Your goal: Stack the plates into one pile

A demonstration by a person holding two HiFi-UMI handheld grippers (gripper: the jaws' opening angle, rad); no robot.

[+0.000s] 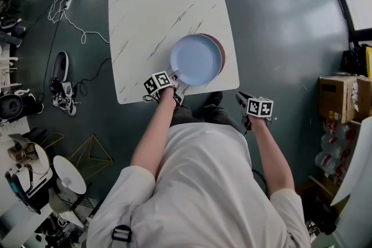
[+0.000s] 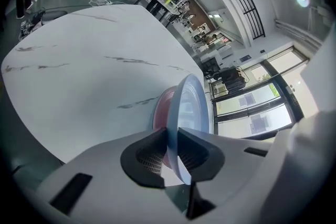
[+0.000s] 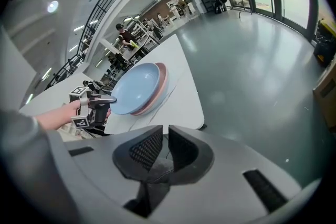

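Pinching blue plate rim with left tool, plain in left gripper view only; right tool closed, empty

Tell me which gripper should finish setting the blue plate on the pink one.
Left. The left gripper clamps the blue plate by its rim over the pink plate; the right gripper is empty, off the table.

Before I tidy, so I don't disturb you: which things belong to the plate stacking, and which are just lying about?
Job: blue plate; pink plate under it; left gripper gripping its rim; right gripper, empty; table.
Lying about: shoes; white cable; cardboard box.
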